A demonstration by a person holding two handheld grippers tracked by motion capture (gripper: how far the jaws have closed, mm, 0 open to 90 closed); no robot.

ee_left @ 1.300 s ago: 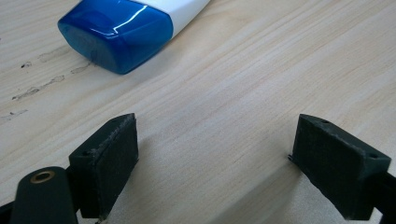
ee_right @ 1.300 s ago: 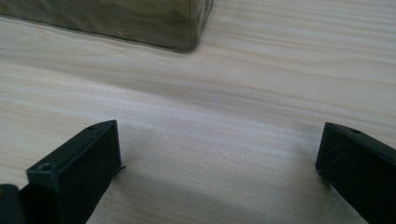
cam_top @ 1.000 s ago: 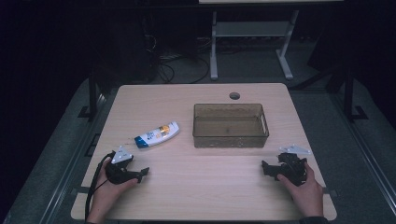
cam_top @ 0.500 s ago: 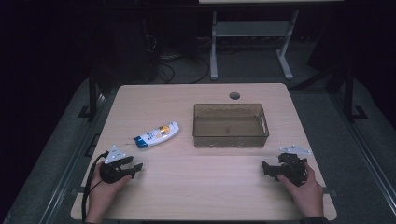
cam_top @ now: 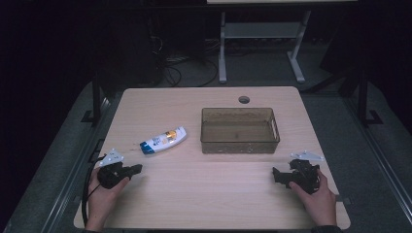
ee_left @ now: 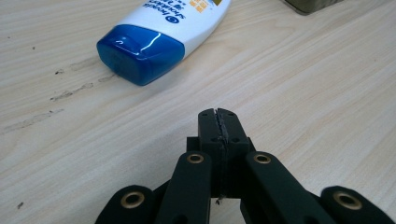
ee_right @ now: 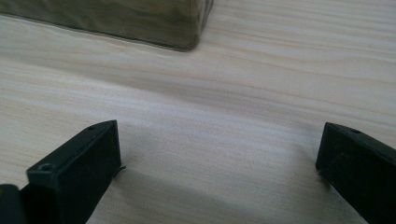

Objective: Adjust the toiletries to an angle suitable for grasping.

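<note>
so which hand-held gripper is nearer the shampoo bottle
Left. The left hand-held gripper sits just below the shampoo bottle, jaws shut, apart from its blue cap. The right hand-held gripper is far across the table, below the bin.

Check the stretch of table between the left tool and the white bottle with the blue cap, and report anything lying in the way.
Nothing visible blocks it. Only bare wooden table lies between the shut left tool and the white bottle with the blue cap, which lies on its side, cap toward the tool.
</note>
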